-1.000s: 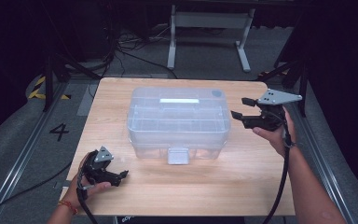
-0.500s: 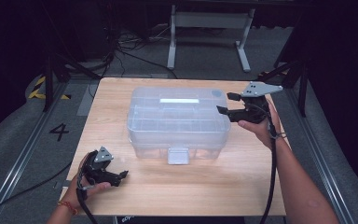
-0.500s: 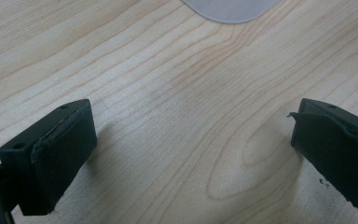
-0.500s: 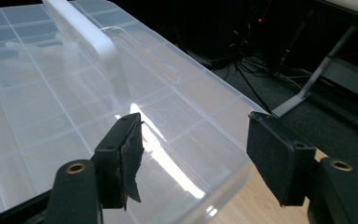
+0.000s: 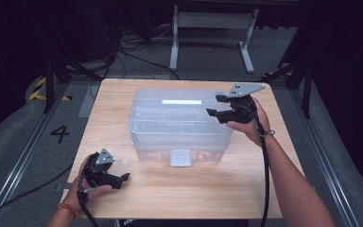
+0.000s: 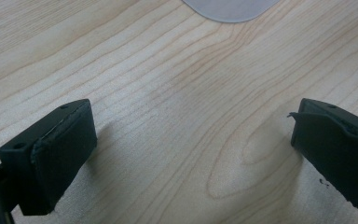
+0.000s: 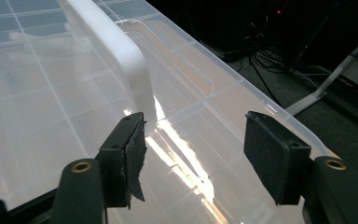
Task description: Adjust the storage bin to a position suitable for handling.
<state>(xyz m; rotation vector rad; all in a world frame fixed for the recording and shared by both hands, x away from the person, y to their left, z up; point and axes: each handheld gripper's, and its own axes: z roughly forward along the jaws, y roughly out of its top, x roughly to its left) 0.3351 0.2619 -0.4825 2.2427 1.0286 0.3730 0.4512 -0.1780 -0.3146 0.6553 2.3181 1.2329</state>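
Clear plastic catches the light: a large translucent lidded storage box [image 5: 179,124] sits in the middle of the pale wooden table [image 5: 189,194], and the right gripper [image 5: 213,105] hangs just over its right end, held level in the person's right hand [image 5: 251,124]. Seen from that gripper's own camera, the lid spreads out right beneath the jaws, with the box's white moulded carry handle [image 7: 116,51] running away ahead of the tips, its near end just in front of the left-hand pad [image 7: 133,154]. The jaws have just been closing a little, yet a broad gap stands between them, with nothing in it and neither pad pressing on anything. The box's far rim runs off past the right-hand jaw, with dark floor, cables and a grey metal stand leg [image 7: 326,84] beyond it.

Down at the near left corner of the table, the left gripper [image 5: 125,177] lies low in the person's left hand [image 5: 86,189], its tips pointing towards the middle of the table, well apart from the box. Its own view looks straight down on bare wood grain, both black jaws spread wide with only tabletop between them. Ahead of those jaws, a rounded grey latch tab [image 6: 230,8] of the box pokes in; from above that tab [image 5: 180,157] sits at the middle of the box's near wall.
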